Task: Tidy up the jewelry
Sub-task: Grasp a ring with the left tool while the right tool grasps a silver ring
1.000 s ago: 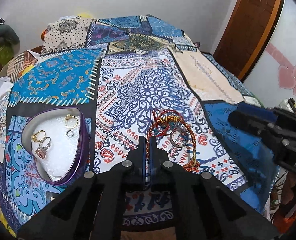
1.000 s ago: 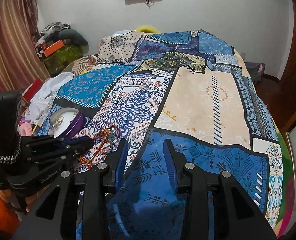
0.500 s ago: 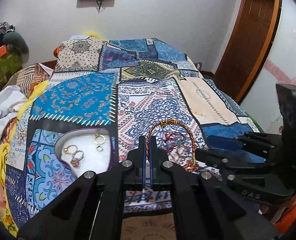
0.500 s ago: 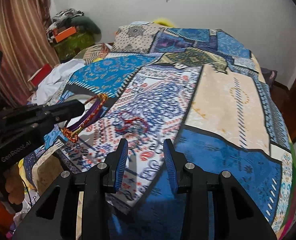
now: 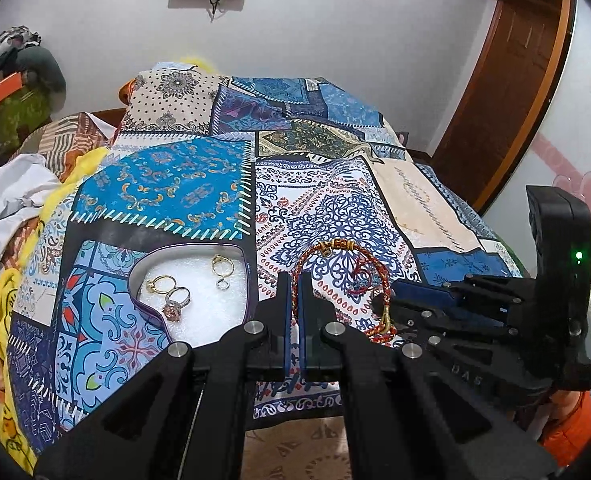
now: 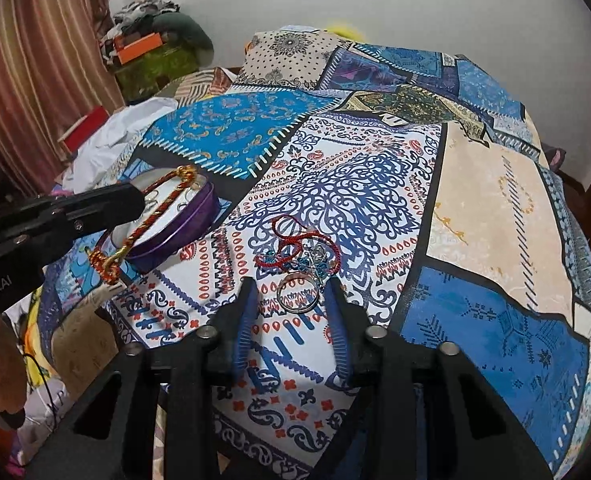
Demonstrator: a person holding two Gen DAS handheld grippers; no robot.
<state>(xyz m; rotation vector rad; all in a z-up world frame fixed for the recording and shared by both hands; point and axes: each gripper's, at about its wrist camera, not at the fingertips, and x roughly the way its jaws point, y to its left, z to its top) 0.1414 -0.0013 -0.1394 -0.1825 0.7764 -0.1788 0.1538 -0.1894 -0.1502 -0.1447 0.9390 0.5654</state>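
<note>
Braided red-gold bracelet (image 5: 337, 280) hanging pinched in left gripper (image 5: 294, 280); right gripper (image 6: 291, 292) jaws narrowing, spread around ring (image 6: 298, 298) on bed (image 6: 475, 208).

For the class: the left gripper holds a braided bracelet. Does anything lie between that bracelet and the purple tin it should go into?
Nothing visible does. The braided bracelet, pinched in the left gripper, hangs beside the open purple tin. Only rings lie inside, with bare white padding left.

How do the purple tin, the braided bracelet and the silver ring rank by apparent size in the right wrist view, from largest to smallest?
1. Purple tin.
2. Braided bracelet: nearly as long as the tin is wide, and lifted, so this order is unsure.
3. Silver ring: clearly smallest, although nearest the camera.
</note>
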